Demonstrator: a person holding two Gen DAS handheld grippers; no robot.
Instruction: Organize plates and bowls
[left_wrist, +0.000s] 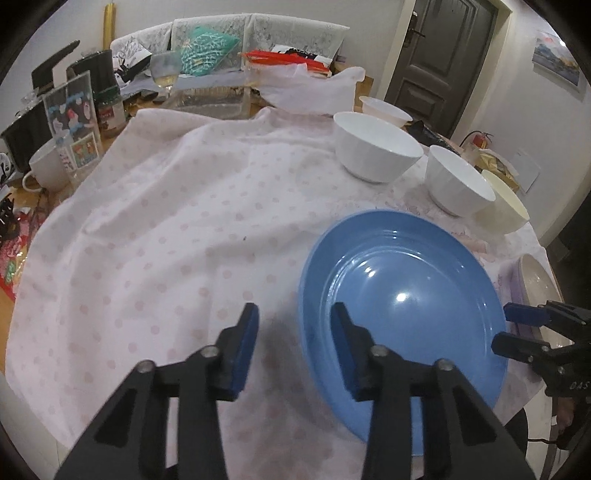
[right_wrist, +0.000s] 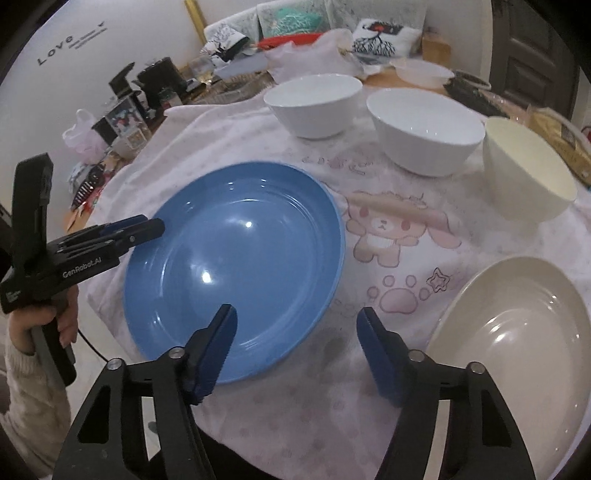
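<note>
Blue plate (left_wrist: 402, 291) lies flat on the polka-dot cloth (left_wrist: 166, 221); the left gripper (left_wrist: 293, 321) hovers at its near-left rim, jaws wide apart and empty, one finger over the plate, the other over cloth. The right gripper (right_wrist: 297, 325), likewise spread and empty, straddles bare cloth between the blue plate and the beige plate (right_wrist: 517, 332), which is cut off by the frame edge. Two white bowls (right_wrist: 314, 103) and a cream bowl (right_wrist: 528, 173) stand behind; open cloth extends left.
</note>
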